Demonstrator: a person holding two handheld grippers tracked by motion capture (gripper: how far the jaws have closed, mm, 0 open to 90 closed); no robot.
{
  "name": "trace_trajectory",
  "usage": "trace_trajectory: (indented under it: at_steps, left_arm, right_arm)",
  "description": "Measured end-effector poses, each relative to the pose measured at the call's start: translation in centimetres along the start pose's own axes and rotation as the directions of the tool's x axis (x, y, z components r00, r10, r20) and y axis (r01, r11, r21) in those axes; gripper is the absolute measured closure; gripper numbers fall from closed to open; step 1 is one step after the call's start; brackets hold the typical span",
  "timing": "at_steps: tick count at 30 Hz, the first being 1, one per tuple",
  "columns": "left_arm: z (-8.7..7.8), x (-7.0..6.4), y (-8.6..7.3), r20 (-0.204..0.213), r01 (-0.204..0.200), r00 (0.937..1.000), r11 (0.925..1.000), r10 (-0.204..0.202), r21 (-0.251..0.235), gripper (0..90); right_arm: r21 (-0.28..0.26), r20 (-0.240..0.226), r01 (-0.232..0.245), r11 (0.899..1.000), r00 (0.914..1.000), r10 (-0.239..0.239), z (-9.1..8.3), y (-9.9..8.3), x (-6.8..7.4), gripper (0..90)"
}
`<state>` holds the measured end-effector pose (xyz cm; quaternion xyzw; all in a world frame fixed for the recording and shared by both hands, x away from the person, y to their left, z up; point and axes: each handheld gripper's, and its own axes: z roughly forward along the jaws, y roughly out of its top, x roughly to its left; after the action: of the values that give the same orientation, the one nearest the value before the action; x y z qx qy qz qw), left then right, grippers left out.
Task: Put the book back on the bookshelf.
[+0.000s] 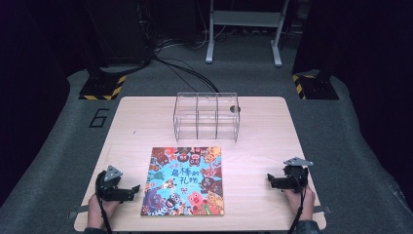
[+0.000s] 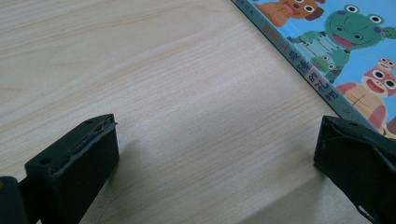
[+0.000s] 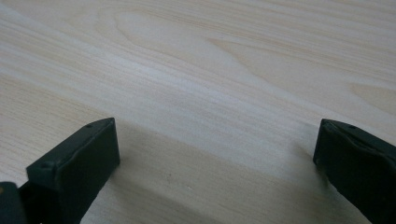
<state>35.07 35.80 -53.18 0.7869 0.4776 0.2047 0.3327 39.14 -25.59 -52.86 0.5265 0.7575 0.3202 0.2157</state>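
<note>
Your table (image 1: 126, 117) is a pale wood top, standing on grey carpet with a dark "6" marked to its left. Beyond it a white metal frame (image 1: 243, 29) stands on the floor, with black cables running toward it and yellow-and-black striped bases at either side.

On the far half of the table, near the middle, you have a clear rack (image 1: 207, 117) with three upright compartments side by side. A small dark round spot shows at its right end; you cannot tell from here what it is.

Nearer to you, the book (image 1: 185, 181) lies flat and face up, well apart from the rack, roughly centred between your hands. Its cover is blue, crowded with cartoon animals, with large characters across the middle. In the left gripper view its spine edge (image 2: 303, 65) runs diagonally across the upper right, with a green frog and other creatures on the cover.

Your left gripper (image 1: 127, 191) rests low at the near left of the table, just beside the book's left edge and pointing toward it. Its jaws stand wide apart with nothing but bare wood between them; the right-hand jaw in its own view sits close against the book's corner, and whether it touches cannot be told.

Your right gripper (image 1: 273, 181) sits at the near right, apart from the book, pointing in toward it. Its jaws are spread wide over bare wood as well.
</note>
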Motion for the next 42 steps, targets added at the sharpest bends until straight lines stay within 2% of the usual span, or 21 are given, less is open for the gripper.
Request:
trace_trajectory:
  at_steps: [5, 6, 10, 12, 15, 17, 19, 24, 35, 37, 39, 42]
  left_arm:
    - [0.0, -0.1, 0.0, -0.005, 0.003, 1.0000, 1.0000, -0.003, 0.002, 0.1]
    - [0.1, -0.2, -0.1, -0.018, 0.014, 0.9997, 0.9998, -0.014, -0.017, 0.1]
    - [0.0, -0.3, 0.1, -0.037, 0.035, 0.9987, 0.9994, -0.035, 0.001, 0.3]
    - [0.0, -0.3, 0.0, -0.050, 0.051, 0.9974, 0.9987, -0.051, -0.009, 0.3]
    - [-0.4, 0.0, 0.2, -0.013, 0.093, 0.9955, 0.9951, -0.094, -0.034, 0.1]
    - [-0.6, 0.1, 0.4, -0.009, 0.095, 0.9954, 0.9949, -0.095, -0.035, 0.0]
    - [-0.8, 0.0, 0.7, -0.007, 0.104, 0.9945, 0.9930, -0.104, -0.057, 0.0]
    - [-1.0, -0.3, 1.7, 0.022, 0.097, 0.9952, 0.9941, -0.096, -0.049, 0.1]
    - [0.6, -2.1, 3.0, 0.088, 0.091, 0.9923, 0.9952, -0.087, -0.036, 0.0]
    - [1.0, -2.5, 3.2, 0.095, 0.074, 0.9930, 0.9967, -0.071, -0.034, 0.0]
    - [1.5, -3.1, 3.3, 0.107, 0.070, 0.9920, 0.9972, -0.067, -0.027, 0.0]
    - [1.9, -3.5, 3.4, 0.114, 0.063, 0.9916, 0.9979, -0.061, -0.013, 0.0]
  right_arm:
    - [0.000, -0.003, 0.002, 1.000, 1.0000, -0.002, 0.0, 0.0, 0.0, 0.0]
    - [0.001, -0.003, 0.003, 1.000, 1.0000, -0.003, 0.0, 0.0, 0.0, 0.0]
    - [0.000, -0.004, 0.002, 1.000, 1.0000, -0.002, 0.0, 0.0, 0.1, 0.0]
    - [0.000, -0.004, 0.002, 1.000, 1.0000, -0.002, 0.0, 0.0, 0.1, 0.0]
    - [-0.001, -0.004, 0.002, 1.000, 1.0000, -0.002, 0.0, 0.0, 0.1, 0.0]
    - [-0.001, -0.003, 0.002, 1.000, 1.0000, -0.002, 0.0, 0.0, 0.1, 0.0]
    - [0.002, -0.001, -0.008, 1.000, 1.0000, 0.008, -0.1, 0.0, 0.1, 0.0]
    - [-0.002, 0.005, -0.007, 1.000, 1.0000, 0.007, 0.0, -0.1, 0.2, 0.0]
    - [-0.003, 0.003, 0.002, 1.000, 1.0000, -0.002, 0.0, -0.1, 0.1, 0.0]
    - [0.000, 0.002, 0.004, 1.000, 1.0000, -0.004, 0.0, -0.1, 0.1, 0.0]
    - [0.002, 0.002, 0.004, 1.000, 1.0000, -0.004, 0.0, -0.1, 0.1, 0.0]
    - [0.006, 0.000, 0.012, 1.000, 0.9999, -0.012, -0.1, -0.1, 0.0, 0.0]
